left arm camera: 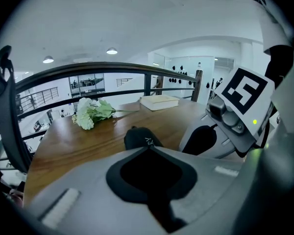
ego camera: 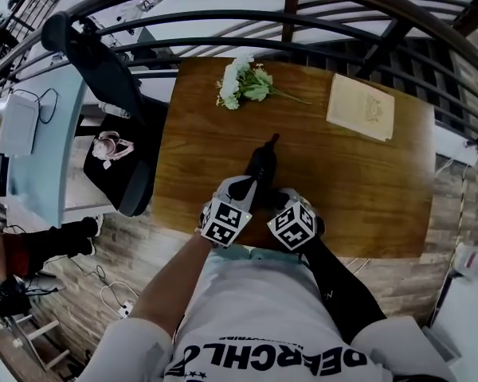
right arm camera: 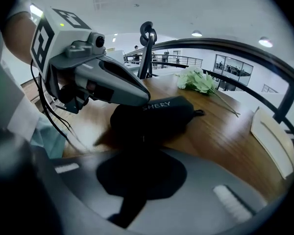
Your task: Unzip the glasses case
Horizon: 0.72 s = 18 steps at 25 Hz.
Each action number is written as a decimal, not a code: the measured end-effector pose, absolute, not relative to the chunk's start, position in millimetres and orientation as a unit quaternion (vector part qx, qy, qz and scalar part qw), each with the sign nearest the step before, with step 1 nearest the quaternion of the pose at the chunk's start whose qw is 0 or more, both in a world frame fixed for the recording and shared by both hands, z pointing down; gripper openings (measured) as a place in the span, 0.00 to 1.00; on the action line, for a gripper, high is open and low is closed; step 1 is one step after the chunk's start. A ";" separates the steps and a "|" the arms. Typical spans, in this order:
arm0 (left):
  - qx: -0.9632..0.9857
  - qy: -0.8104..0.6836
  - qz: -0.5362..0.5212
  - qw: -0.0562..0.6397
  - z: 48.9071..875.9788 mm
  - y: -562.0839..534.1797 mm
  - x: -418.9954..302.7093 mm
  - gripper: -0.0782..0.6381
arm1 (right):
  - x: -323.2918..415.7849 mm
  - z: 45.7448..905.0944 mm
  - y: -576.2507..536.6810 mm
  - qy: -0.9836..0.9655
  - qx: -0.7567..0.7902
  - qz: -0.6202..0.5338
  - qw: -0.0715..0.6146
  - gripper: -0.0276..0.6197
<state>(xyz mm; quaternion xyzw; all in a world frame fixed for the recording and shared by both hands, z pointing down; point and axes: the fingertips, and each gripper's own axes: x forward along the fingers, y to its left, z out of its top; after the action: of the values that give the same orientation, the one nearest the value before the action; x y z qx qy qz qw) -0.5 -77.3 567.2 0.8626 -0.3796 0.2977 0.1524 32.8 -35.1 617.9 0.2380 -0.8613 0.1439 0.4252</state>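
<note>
Grip step. Left gripper (left arm camera: 148, 149) has its jaws together, tips pressed on case (right arm camera: 157, 117). Right gripper (right arm camera: 143, 150) is clamped on case's near end, probably the pull. Next: drag it round the case.

glossy smooth wood table (ego camera: 366, 181), matt cloth glasses case (right arm camera: 152, 119), smooth metal railing (left arm camera: 112, 66), matt paper book (ego camera: 360, 106)

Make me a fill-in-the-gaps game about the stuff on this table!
1. The flowers lying on the table are ____ with green leaves.
2. The glasses case is ____ in colour.
3. In the head view, the closed book lies to the ____ of the flowers.
Missing words: white; black; right.
</note>
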 end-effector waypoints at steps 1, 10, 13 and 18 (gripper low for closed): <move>0.863 -0.380 0.298 0.151 567.0 -77.2 -0.7 0.11 | 33.7 617.7 -34.7 -0.861 0.239 0.143 0.425 0.09; 0.861 -0.386 0.292 0.158 566.6 -77.4 -1.9 0.11 | 36.0 615.1 -37.2 -0.862 0.243 0.125 0.427 0.09; 0.860 -0.386 0.293 0.160 567.0 -76.7 -1.5 0.11 | 39.1 614.6 -39.9 -0.860 0.252 0.118 0.428 0.09; 0.859 -0.388 0.292 0.160 566.3 -76.5 -1.8 0.11 | 41.7 614.2 -45.4 -0.858 0.259 0.117 0.427 0.09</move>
<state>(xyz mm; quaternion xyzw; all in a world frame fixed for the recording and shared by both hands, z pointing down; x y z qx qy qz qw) -1.8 -76.5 566.3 0.8593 -0.3877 0.2925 0.1603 41.7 -45.4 614.2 0.2591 -0.8581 0.1172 0.4275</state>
